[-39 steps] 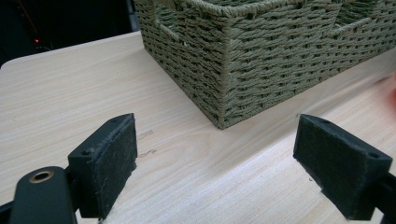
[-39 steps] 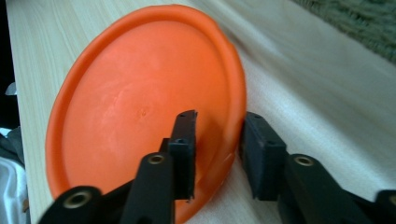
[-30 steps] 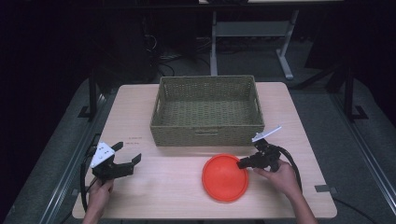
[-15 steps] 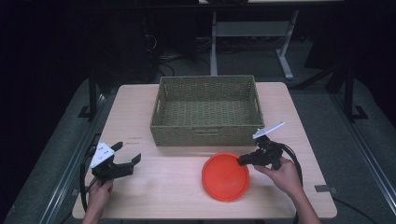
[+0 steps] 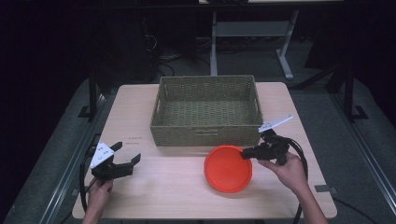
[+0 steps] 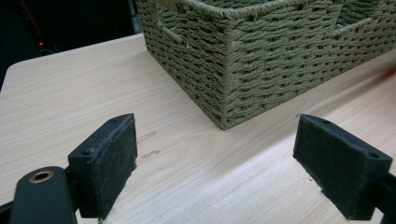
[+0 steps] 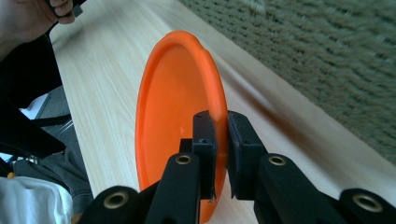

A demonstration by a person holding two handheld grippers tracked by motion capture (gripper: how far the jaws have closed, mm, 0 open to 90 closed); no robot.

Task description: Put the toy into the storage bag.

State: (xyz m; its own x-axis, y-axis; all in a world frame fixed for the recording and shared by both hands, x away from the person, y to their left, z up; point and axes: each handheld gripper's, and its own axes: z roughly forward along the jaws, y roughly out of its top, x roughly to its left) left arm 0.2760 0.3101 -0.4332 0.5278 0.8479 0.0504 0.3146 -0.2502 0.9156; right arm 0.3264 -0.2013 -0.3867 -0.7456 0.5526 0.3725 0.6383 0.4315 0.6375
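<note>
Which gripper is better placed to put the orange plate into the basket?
The right gripper, probably: its jaws are shut on the orange plate rim, beside the basket. The left gripper is open, holding nothing, farther away.

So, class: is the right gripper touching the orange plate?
Touching. In the right gripper view the right gripper has its jaws shut on the rim of the orange plate, pads pressed against both sides.

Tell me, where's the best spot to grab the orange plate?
Probably its thin raised rim, from the side nearest the right gripper. The orange plate is wide and shallow, so only its edge fits between jaws. The right gripper pinches it there, beside the basket.
</note>
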